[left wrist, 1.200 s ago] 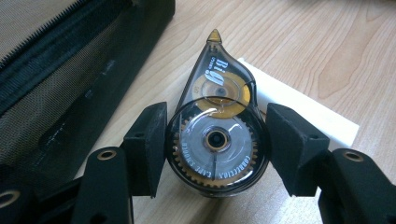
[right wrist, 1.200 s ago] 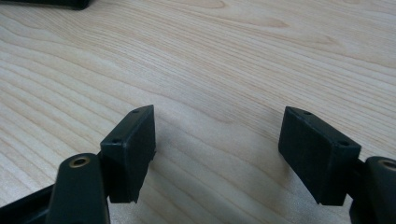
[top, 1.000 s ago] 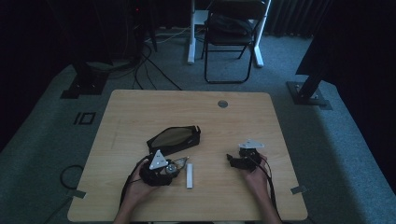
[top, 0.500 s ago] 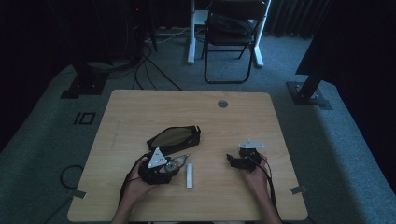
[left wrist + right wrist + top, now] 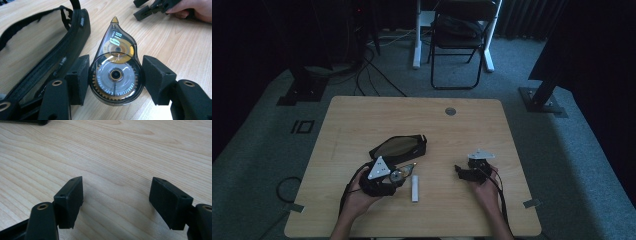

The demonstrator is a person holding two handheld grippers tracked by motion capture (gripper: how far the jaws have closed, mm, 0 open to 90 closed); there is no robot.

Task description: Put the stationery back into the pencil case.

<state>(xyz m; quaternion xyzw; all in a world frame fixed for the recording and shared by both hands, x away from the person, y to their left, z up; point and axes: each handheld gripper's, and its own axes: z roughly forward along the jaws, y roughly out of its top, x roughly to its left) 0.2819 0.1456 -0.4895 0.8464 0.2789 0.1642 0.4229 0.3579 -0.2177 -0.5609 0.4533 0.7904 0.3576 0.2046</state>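
At the left of the desk (image 5: 337,120), your left gripper (image 5: 115,75) clasps a clear teardrop correction-tape dispenser (image 5: 116,72) across its round belly, both pads pressed to its sides, while the dispenser sits low over the wood just beside the open black mesh pencil case (image 5: 32,50). The dispenser's long axis runs straight away from you along the line of the jaws, its amber tip pointing forward, and the case's zipped mouth lies immediately to the left of it in the left gripper view; a short sideways carry over the black rim looks like the move that would put it inside, and your left hand is plainly the nearer one for it. From the high view, the case (image 5: 398,146) sits just beyond that hand, and a small white stick-like item (image 5: 415,188), perhaps a cap or an eraser in this dim light, lies on the wood between your two hands. Farther right, your right gripper (image 5: 462,171) rests on the desk, well apart from the case; the right gripper view shows its jaws spread wide with nothing but bare wood grain between them.
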